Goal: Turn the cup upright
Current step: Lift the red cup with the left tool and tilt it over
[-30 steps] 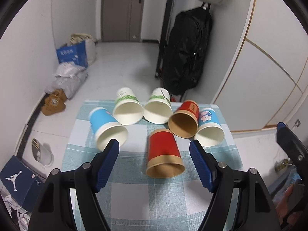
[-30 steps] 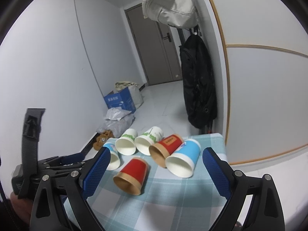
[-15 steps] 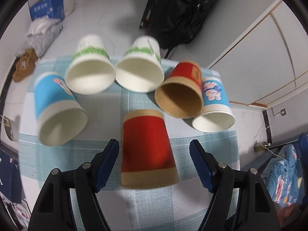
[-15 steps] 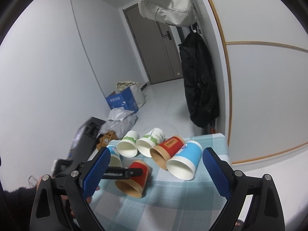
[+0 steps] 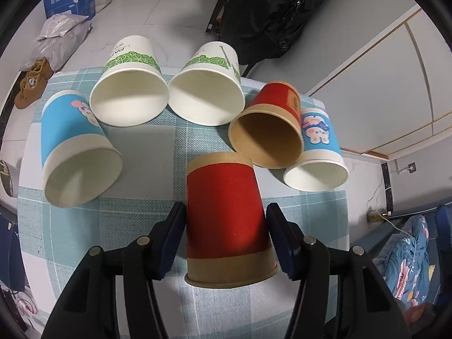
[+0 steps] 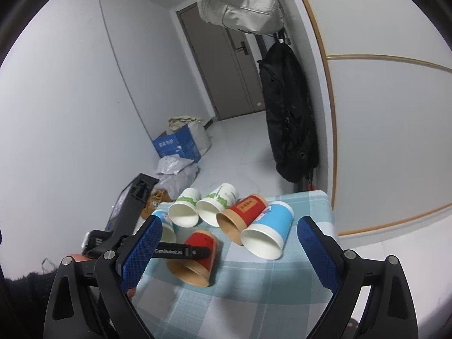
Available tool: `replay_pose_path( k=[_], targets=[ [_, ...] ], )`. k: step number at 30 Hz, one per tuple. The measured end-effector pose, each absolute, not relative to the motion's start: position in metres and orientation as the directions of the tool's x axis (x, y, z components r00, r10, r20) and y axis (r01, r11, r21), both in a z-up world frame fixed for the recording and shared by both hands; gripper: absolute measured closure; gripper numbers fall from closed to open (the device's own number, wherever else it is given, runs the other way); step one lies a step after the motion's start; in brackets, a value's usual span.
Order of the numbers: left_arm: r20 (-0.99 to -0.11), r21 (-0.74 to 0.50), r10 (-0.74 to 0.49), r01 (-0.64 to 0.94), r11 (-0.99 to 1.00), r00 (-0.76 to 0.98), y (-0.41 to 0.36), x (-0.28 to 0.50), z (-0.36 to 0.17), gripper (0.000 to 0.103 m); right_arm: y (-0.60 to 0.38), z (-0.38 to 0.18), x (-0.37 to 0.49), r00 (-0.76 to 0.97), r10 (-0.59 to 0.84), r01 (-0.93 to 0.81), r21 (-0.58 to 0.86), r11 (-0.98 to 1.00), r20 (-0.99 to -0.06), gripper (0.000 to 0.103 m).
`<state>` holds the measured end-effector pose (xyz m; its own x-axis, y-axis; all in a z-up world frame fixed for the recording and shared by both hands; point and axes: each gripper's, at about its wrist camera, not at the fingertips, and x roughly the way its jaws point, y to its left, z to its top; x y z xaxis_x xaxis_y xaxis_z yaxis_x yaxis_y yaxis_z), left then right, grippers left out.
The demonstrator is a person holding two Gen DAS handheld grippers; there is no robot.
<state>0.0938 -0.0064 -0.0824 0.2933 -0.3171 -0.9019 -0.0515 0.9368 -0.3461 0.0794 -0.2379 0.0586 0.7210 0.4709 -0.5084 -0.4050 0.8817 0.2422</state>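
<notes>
A red paper cup (image 5: 226,212) with tan bands lies on its side on the checked tablecloth (image 5: 175,147), its mouth toward me. My left gripper (image 5: 226,231) straddles it, one blue pad on each side, close to its walls with a thin gap showing, so it is open. The same cup shows in the right wrist view (image 6: 195,260), with the left gripper's finger (image 6: 180,251) alongside it. My right gripper (image 6: 228,254) is open and empty, held above the table's near side.
Several more cups lie on their sides behind: two white-green (image 5: 130,84) (image 5: 209,87), a red one (image 5: 268,132), two blue ones (image 5: 76,152) (image 5: 319,152). The table ends right behind them. A black bag (image 6: 288,118) hangs at the back; boxes and bags (image 6: 180,144) lie on the floor.
My left gripper has moved forward and down over the near red cup and its jaws have narrowed around it. The right gripper has hardly moved.
</notes>
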Motion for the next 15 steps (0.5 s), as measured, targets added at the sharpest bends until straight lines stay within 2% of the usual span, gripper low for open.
replay_pose_path(
  k=[15],
  targets=[
    [-0.849,-0.399,-0.351,-0.044,0.916,0.395,0.000,0.048,-0.031,0.050,-0.233,0.043,0.074,0.678,0.483,-0.410,0.260,0.874,-0.555,0.006]
  ],
)
